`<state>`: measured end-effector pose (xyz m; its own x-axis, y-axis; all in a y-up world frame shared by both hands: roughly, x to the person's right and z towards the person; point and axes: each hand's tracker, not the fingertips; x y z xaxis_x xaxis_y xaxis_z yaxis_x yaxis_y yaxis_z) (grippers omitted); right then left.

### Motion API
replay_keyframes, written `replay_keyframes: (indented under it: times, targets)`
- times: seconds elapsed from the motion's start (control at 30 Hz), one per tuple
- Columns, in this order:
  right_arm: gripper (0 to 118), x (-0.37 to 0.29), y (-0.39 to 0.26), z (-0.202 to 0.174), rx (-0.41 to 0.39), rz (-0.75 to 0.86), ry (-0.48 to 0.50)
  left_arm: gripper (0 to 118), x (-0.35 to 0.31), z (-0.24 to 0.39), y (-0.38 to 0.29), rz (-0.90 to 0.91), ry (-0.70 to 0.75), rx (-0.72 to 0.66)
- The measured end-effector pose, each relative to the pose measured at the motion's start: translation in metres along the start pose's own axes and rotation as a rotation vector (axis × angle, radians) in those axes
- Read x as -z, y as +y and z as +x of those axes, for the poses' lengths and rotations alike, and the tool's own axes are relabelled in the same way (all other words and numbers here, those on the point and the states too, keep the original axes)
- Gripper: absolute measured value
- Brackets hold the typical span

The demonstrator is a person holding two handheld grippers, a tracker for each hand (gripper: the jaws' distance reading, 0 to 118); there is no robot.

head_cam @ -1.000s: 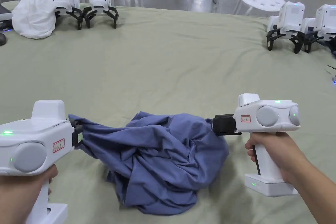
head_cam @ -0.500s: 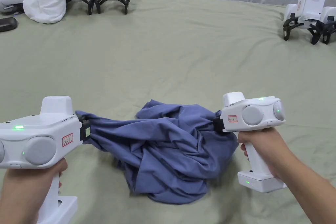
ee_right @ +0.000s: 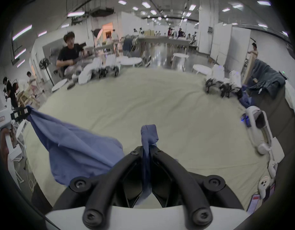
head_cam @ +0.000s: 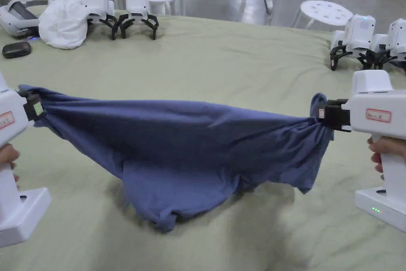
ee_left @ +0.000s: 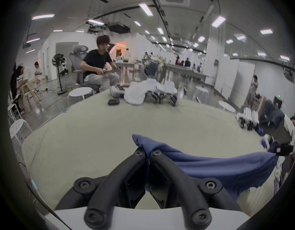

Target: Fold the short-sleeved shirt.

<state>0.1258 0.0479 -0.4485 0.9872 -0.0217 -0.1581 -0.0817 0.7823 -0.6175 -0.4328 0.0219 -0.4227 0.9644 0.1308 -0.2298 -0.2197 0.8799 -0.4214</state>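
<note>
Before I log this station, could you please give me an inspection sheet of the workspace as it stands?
Surface: green cloth-covered table, lightly wrinkled.
Job's things: blue shirt stretched between both grippers, lower part sagging onto the table.
Clutter: white cloth bundle, spare grippers, headset, dark case.
Grippers: left gripper and right gripper both clamp shirt fabric.
Cables: nothing seen on the table.
Surroundings: white stools, other people working.

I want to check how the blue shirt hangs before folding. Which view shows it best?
The head view: the blue shirt spans fully between the left gripper and right gripper, its lower edge sagging to the table. Each gripper view shows mainly its own pinched corner and part of the stretched cloth.
</note>
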Motion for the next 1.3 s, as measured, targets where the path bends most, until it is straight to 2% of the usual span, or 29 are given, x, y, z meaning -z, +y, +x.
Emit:
replay_keyframes:
  times: [0.03,0.1,0.2,0.3,0.43,0.6,0.83,0.93,1.0,1.13,1.3]
  targets:
    - [8,-0.016,0.007,0.004,-0.013,0.032,-0.045,0,-0.003,-0.004,0.009,0.018,0.017,0.000]
    - [8,-0.044,0.018,0.014,-0.001,0.087,-0.071,0,-0.010,-0.011,0.026,0.047,0.037,0.001]
    - [8,-0.077,0.033,0.026,0.051,0.150,-0.042,0,-0.020,-0.018,0.047,0.087,0.013,-0.039]
    - [8,-0.098,0.048,0.029,0.024,0.208,-0.081,0,-0.032,-0.006,0.066,0.117,0.008,0.002]
    - [8,-0.108,0.075,0.036,0.031,0.245,-0.110,0,-0.033,0.013,0.095,0.155,-0.028,0.018]
    - [8,-0.094,0.121,0.046,-0.005,0.266,-0.180,0,-0.018,0.046,0.140,0.196,-0.056,0.071]
    - [8,-0.056,0.191,0.070,0.043,0.331,-0.263,0,0.029,0.092,0.207,0.218,-0.069,0.109]
    - [8,-0.046,0.216,0.073,0.044,0.382,-0.294,0,0.042,0.109,0.228,0.233,-0.064,0.106]
    - [8,-0.033,0.231,0.089,0.042,0.432,-0.303,0,0.048,0.115,0.240,0.260,-0.060,0.089]
    - [8,-0.026,0.242,0.094,0.054,0.513,-0.304,0,0.053,0.125,0.252,0.305,-0.048,0.067]
    - [8,0.001,0.218,0.097,0.069,0.490,-0.275,0,0.070,0.129,0.224,0.286,-0.032,0.105]
